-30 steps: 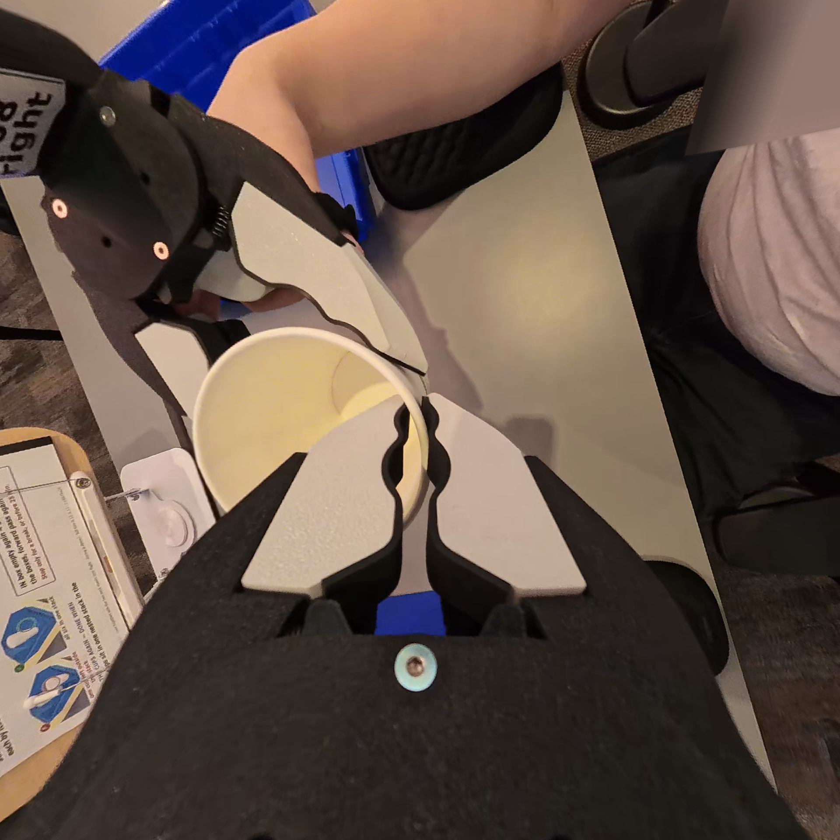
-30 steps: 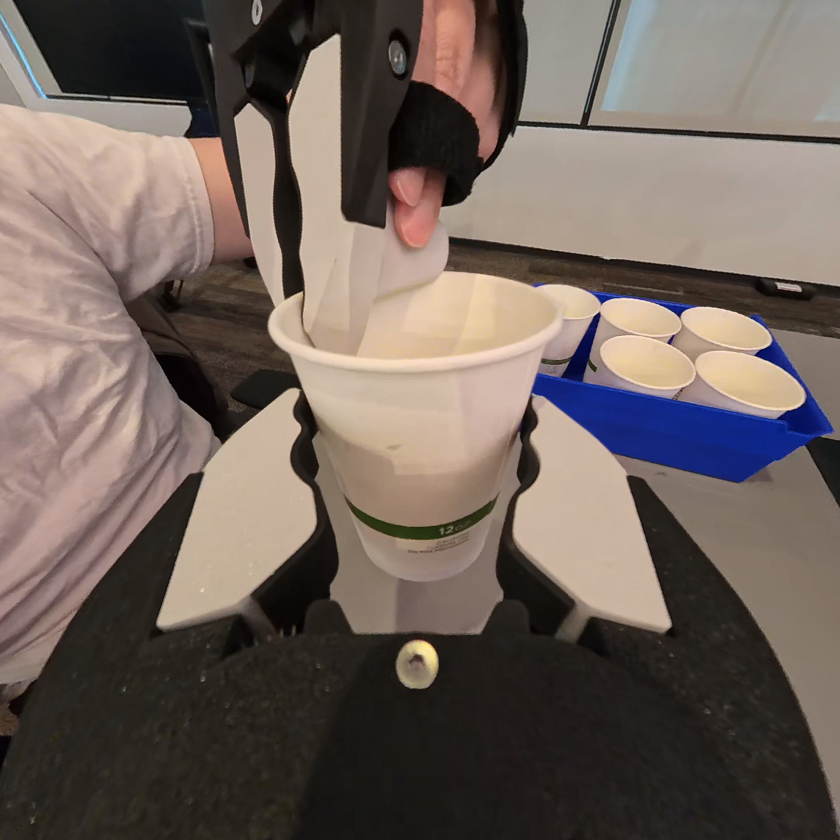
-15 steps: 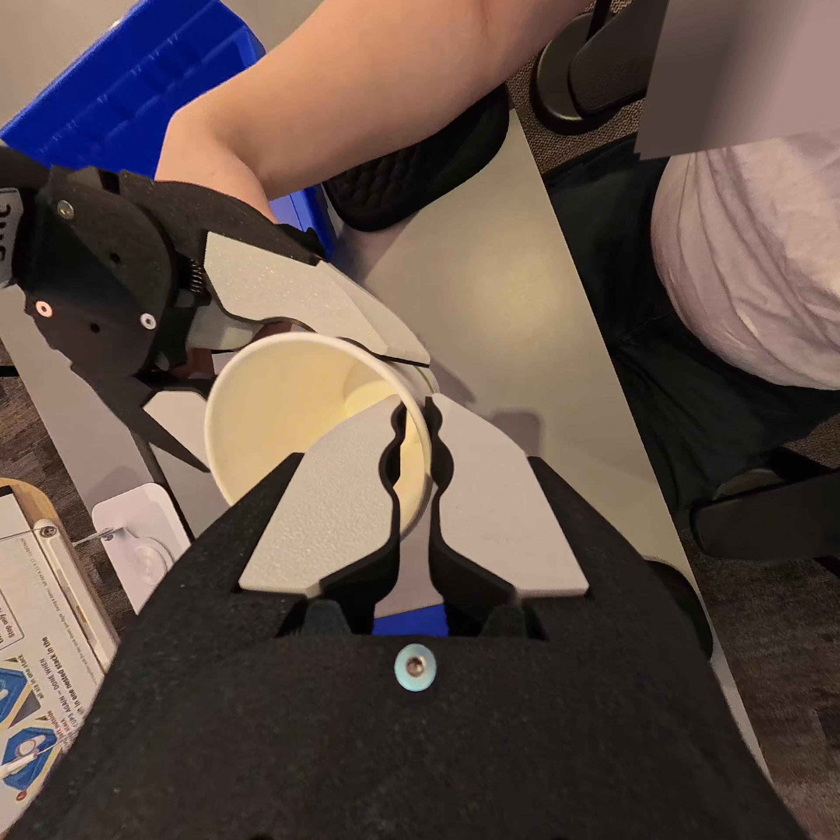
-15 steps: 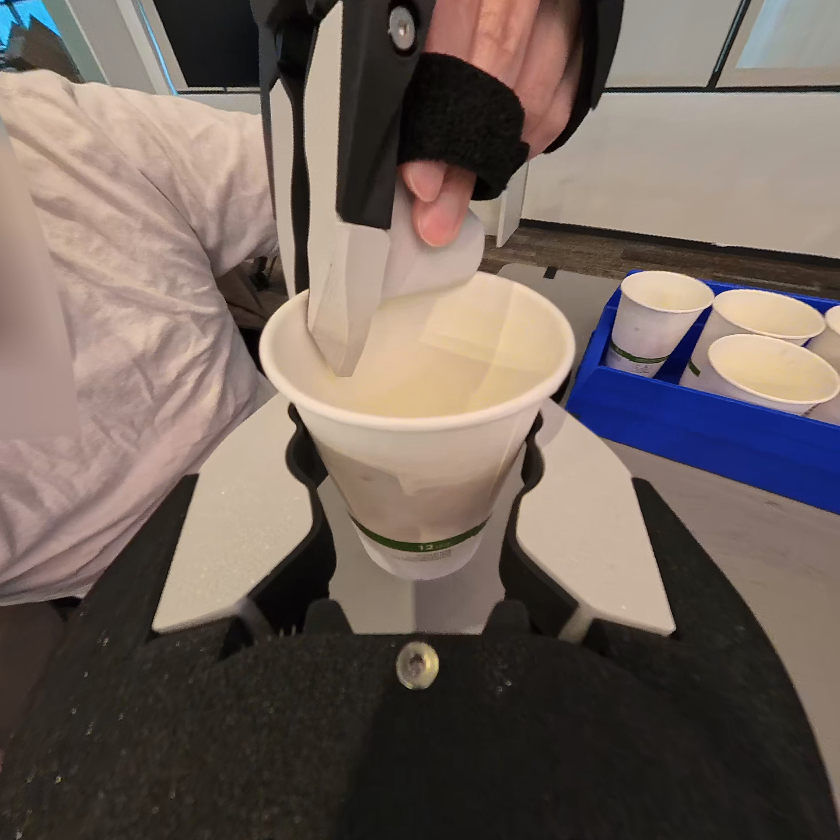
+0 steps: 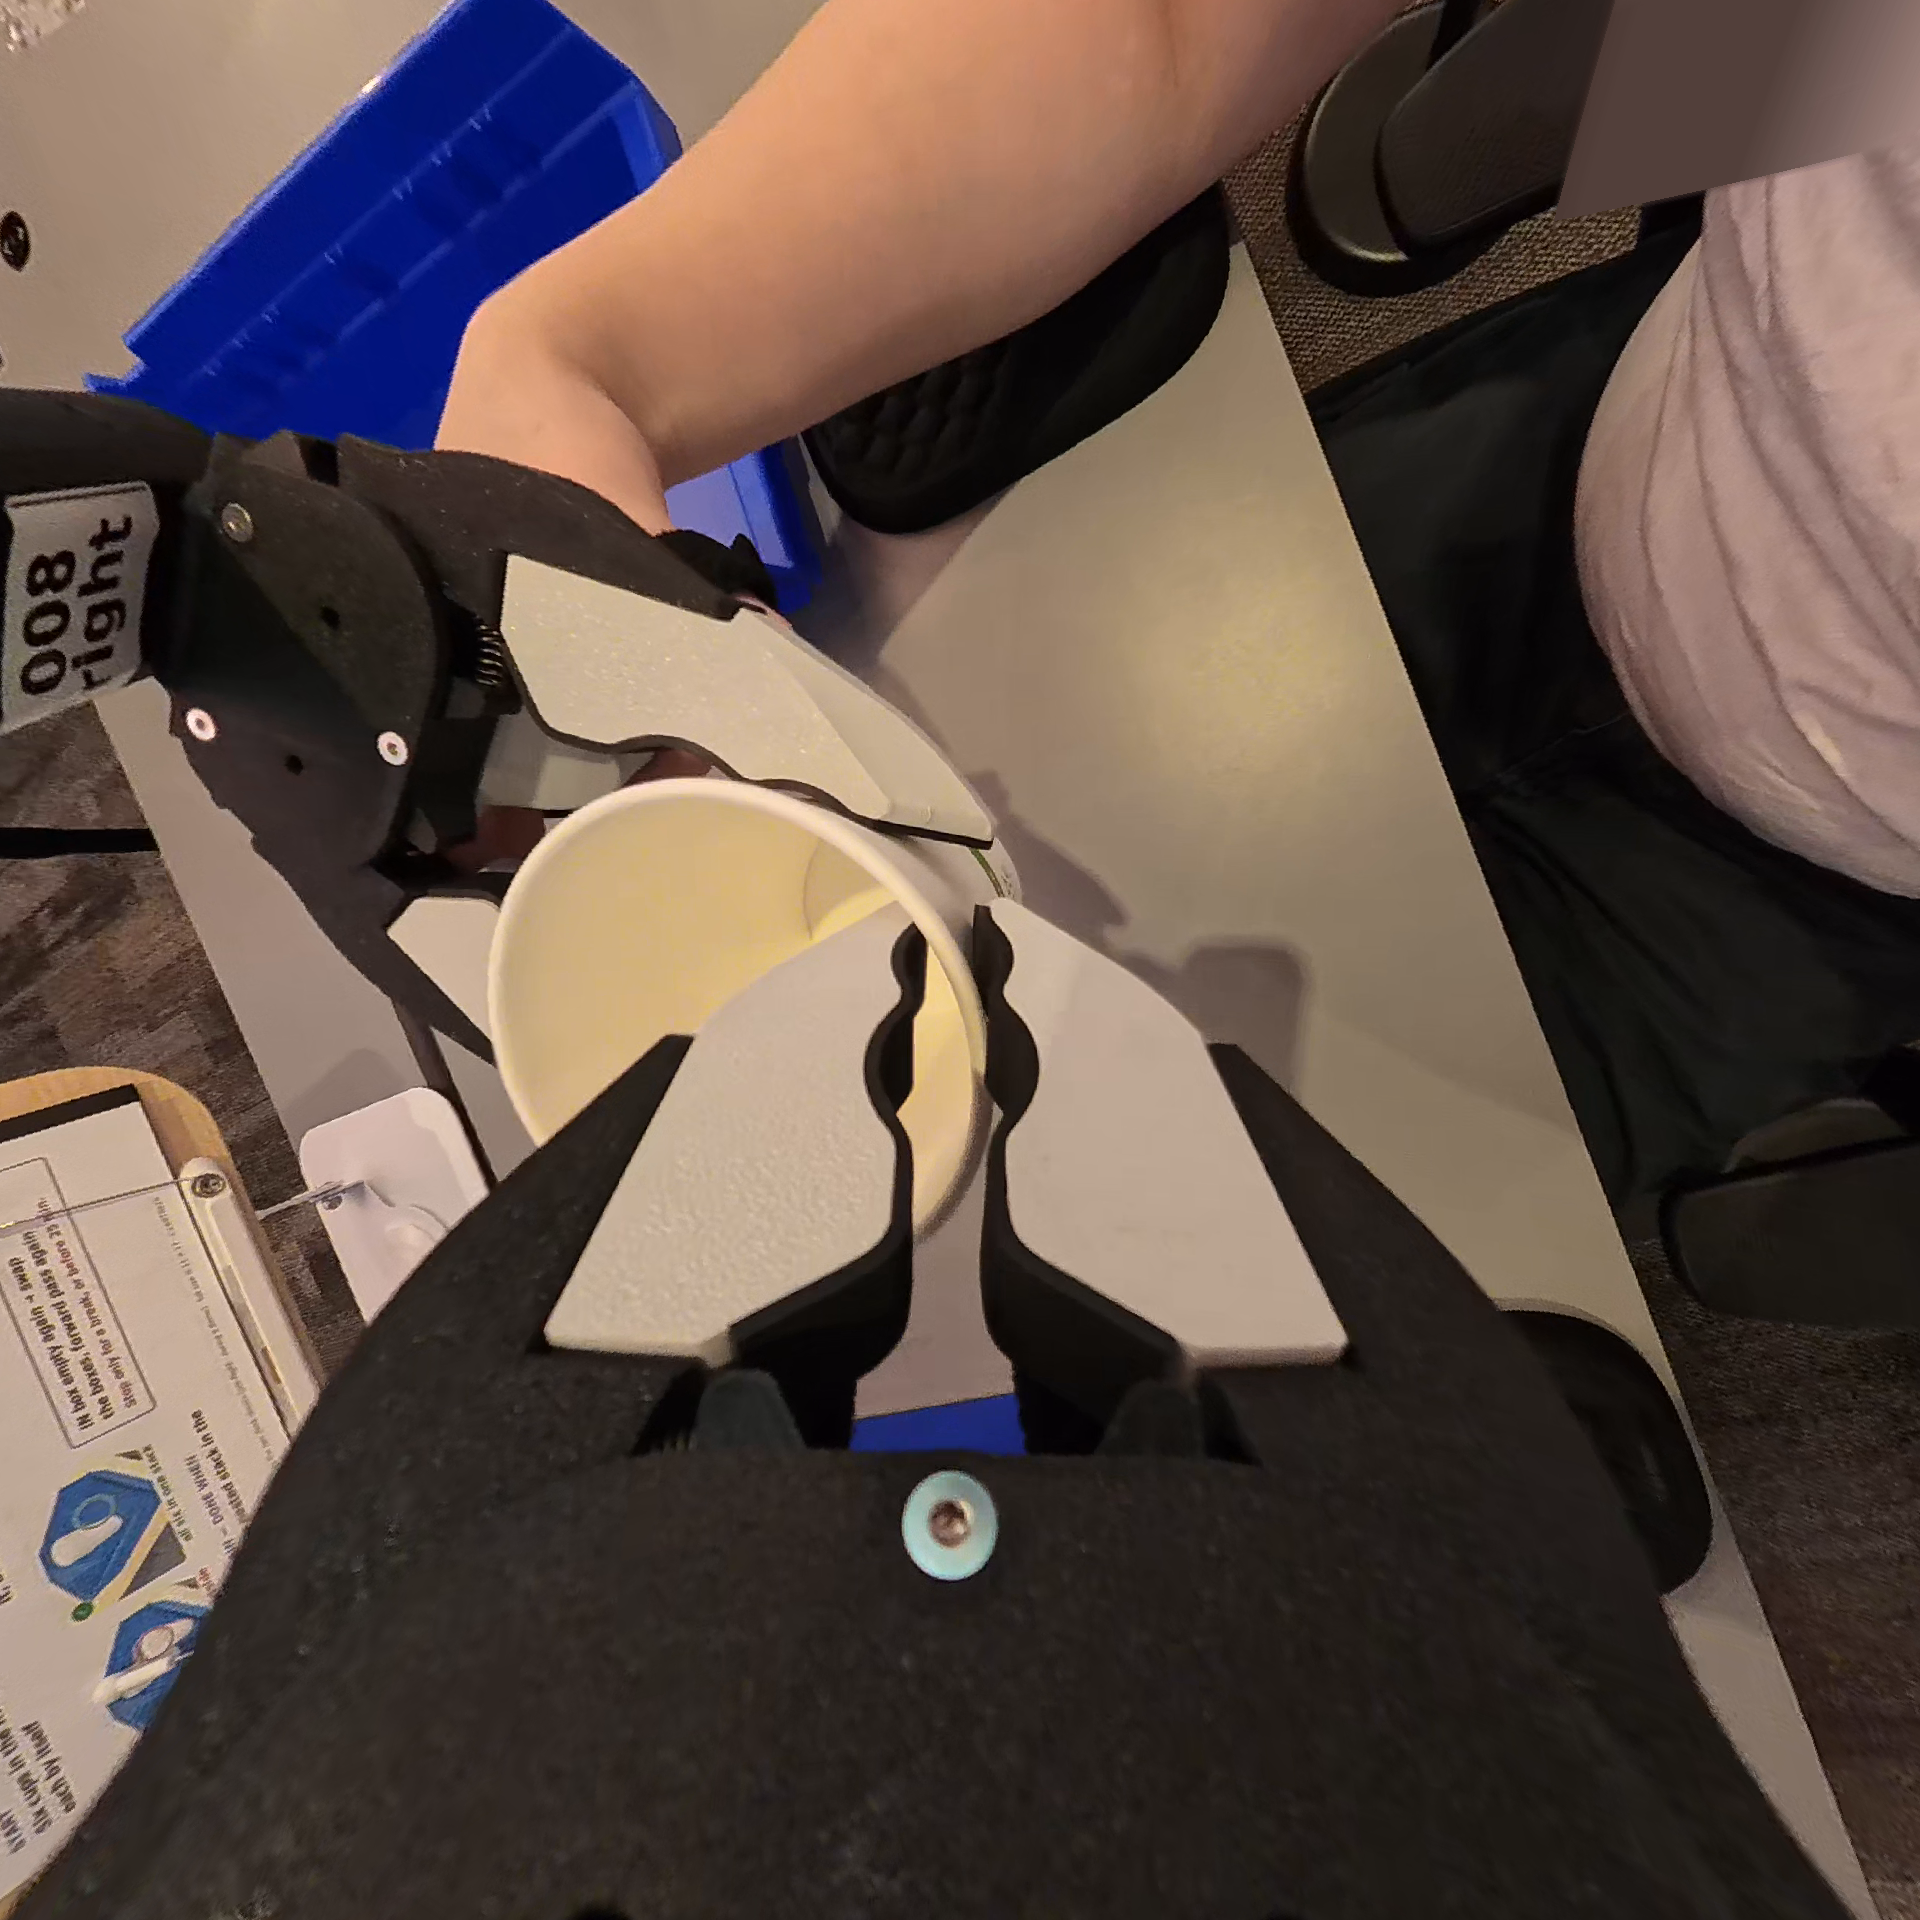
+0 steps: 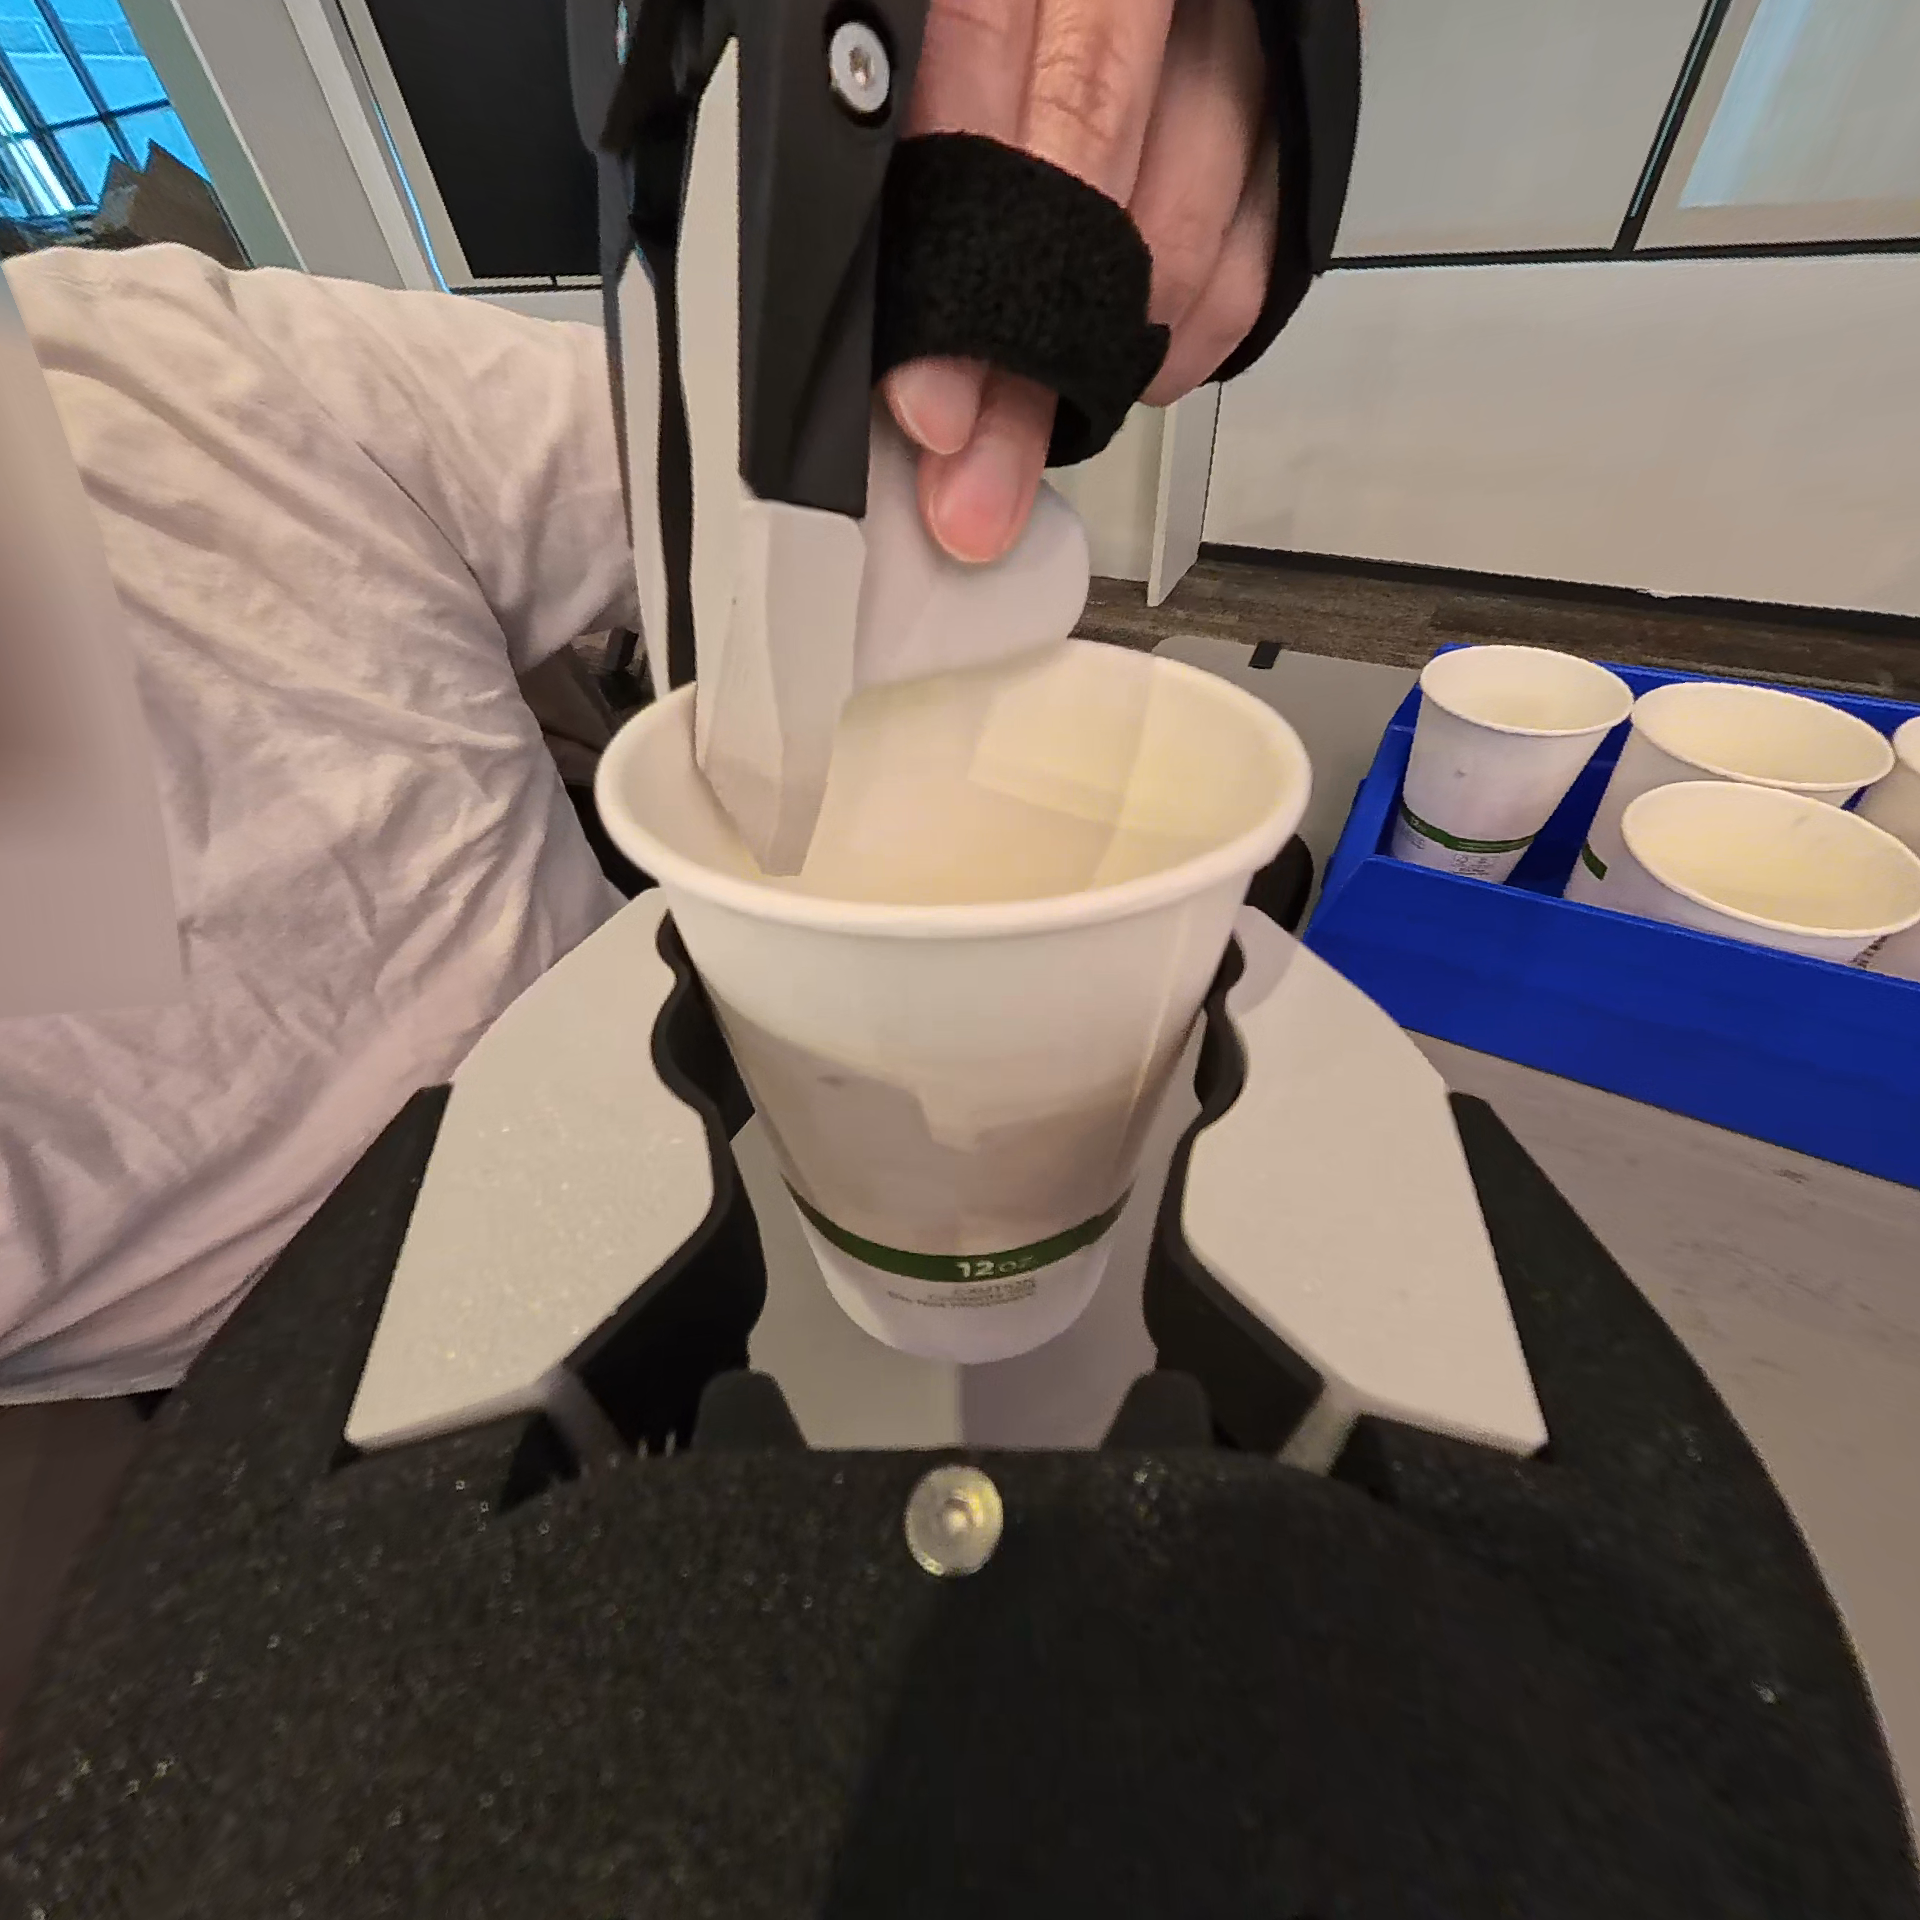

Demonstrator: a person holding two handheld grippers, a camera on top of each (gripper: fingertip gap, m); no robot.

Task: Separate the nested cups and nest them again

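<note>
Left wrist view: the left claw (image 5: 945,925) looks down on a white paper cup (image 5: 717,987) held above the pale grey surface (image 5: 1195,665). Its 2 grey fingers (image 5: 769,1132) are nearly together and pinch the cup's rim, 1 finger inside the mouth and the other outside the wall. The right claw (image 5: 717,862) comes in from the upper left with 1 finger across the far side of the cup and the other below it, so the cup sits between them. A bare forearm (image 5: 883,239) runs from that claw toward the top right. Behind it lies a blue bin (image 5: 416,260). A printed sheet on a wooden board (image 5: 114,1351) lies at the lower left, beside a small white plastic piece (image 5: 384,1164).

Right wrist view: the right claw (image 6: 951,982) clamps the cup (image 6: 945,997) by its sides, about halfway down the wall, with the cup upright and its base clear of the surface (image 6: 1714,1226). A green band circles the cup near its base. Whether a second cup sits nested inside cannot be told. The left claw (image 6: 727,758) hangs from above, 1 grey finger dipped inside the cup's mouth against the near-left wall, the other hidden outside it; a hand (image 6: 1091,260) with a black strap across the fingers holds it. At the right, the blue bin (image 6: 1558,987) holds several more white cups (image 6: 1766,862), standing upright. A person's pale shirt (image 6: 312,623) fills the left side.
</note>
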